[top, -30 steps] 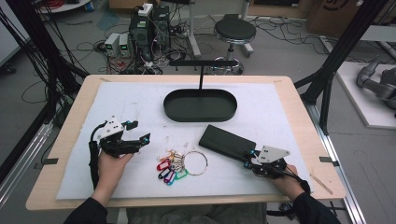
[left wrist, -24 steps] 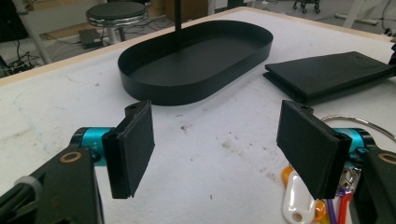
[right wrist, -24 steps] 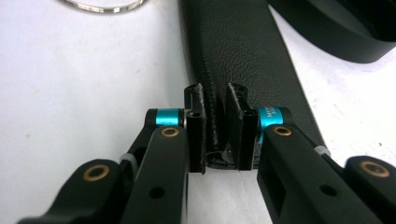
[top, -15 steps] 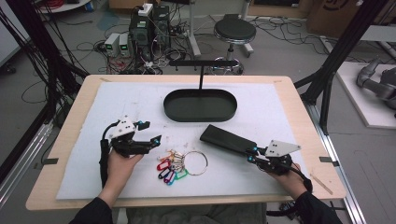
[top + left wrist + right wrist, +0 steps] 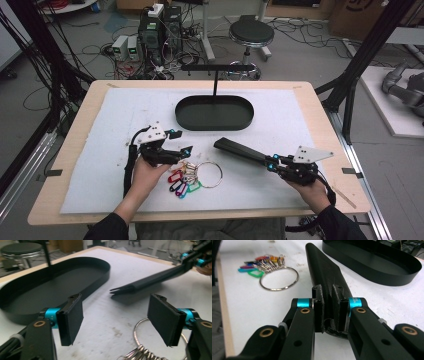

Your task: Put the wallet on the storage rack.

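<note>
From the high view the black wallet (image 5: 240, 150) seems only a thin bar. The right gripper view shows its near end clamped between the jaws of the right gripper (image 5: 328, 307), its far end probably raised off the white mat (image 5: 247, 305). The left gripper (image 5: 120, 317) stands wide open over the key ring (image 5: 140, 340), touching nothing.

Grey floor strewn with cables (image 5: 95, 50) — a round stool (image 5: 251, 34) behind the table (image 5: 320, 125)
</note>
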{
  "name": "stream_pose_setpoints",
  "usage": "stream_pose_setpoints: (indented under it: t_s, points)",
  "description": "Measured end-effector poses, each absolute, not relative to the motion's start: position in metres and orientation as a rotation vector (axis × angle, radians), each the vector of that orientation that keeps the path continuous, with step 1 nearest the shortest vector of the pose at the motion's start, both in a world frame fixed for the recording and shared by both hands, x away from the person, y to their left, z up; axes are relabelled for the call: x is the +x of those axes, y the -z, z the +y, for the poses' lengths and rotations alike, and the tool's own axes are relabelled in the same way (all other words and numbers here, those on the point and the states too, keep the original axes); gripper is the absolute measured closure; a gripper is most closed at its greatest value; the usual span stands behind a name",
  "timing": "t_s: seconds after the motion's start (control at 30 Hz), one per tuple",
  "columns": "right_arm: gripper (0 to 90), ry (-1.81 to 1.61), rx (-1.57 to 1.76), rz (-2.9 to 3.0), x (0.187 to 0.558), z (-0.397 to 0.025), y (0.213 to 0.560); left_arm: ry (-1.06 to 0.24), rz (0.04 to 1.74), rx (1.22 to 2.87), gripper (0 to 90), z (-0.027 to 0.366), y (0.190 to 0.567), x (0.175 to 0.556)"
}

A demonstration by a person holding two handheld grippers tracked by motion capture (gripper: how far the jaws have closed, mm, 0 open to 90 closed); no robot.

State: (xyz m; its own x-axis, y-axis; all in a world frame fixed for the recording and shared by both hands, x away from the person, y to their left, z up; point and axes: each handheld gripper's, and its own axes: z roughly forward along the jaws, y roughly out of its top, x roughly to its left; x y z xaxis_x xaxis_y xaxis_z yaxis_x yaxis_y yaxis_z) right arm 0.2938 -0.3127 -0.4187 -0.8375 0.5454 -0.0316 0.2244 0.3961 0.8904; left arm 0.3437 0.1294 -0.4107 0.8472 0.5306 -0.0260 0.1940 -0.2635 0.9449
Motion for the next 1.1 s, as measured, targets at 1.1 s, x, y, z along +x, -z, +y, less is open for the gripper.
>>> stream_pose_setpoints:
  t_s: [1.1]
  points:
    - [82.0,-1.518,0.767,2.306,0.3,-0.322,0.414,-0.381,0.265,1.959,59.1,0.043,0.433,0.383]
